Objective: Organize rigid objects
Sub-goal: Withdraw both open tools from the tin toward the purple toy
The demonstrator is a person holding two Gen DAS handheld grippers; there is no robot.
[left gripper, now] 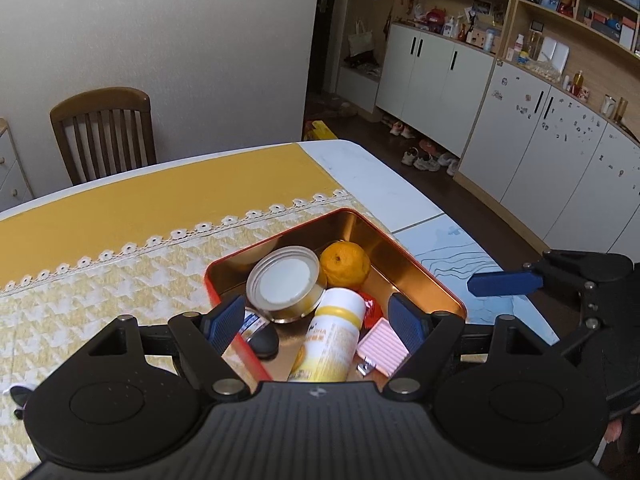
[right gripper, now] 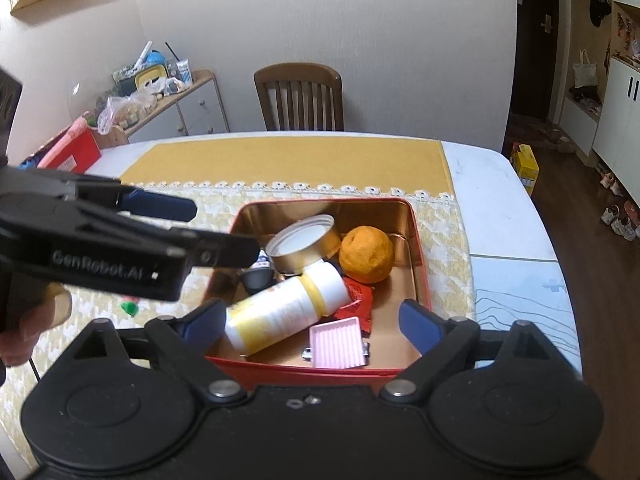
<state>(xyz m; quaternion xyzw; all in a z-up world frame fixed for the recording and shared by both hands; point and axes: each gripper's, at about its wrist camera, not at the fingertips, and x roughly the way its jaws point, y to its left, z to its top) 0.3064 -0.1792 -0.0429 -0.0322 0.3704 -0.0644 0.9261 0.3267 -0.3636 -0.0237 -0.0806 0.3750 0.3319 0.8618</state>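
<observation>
A red tin [left gripper: 420,268] [right gripper: 420,248] with a gold inside sits on the yellow tablecloth. In it lie a white and yellow bottle [left gripper: 332,332] [right gripper: 288,308] on its side, a tilted round can [left gripper: 286,284] [right gripper: 306,242], an orange [left gripper: 345,264] [right gripper: 366,255], a pink ribbed box [left gripper: 383,345] [right gripper: 337,342], a red packet [right gripper: 358,300] and a dark object [left gripper: 263,340]. My left gripper [left gripper: 318,318] is open and empty above the tin's near left side; it also shows in the right wrist view [right gripper: 168,208]. My right gripper [right gripper: 310,320] is open and empty over the tin's near edge.
A wooden chair [right gripper: 300,96] stands behind the table. A small green object [right gripper: 130,307] lies on the cloth left of the tin. A red box [right gripper: 72,152] sits at the table's far left. White cabinets [left gripper: 520,128] and shoes [left gripper: 428,158] line the right.
</observation>
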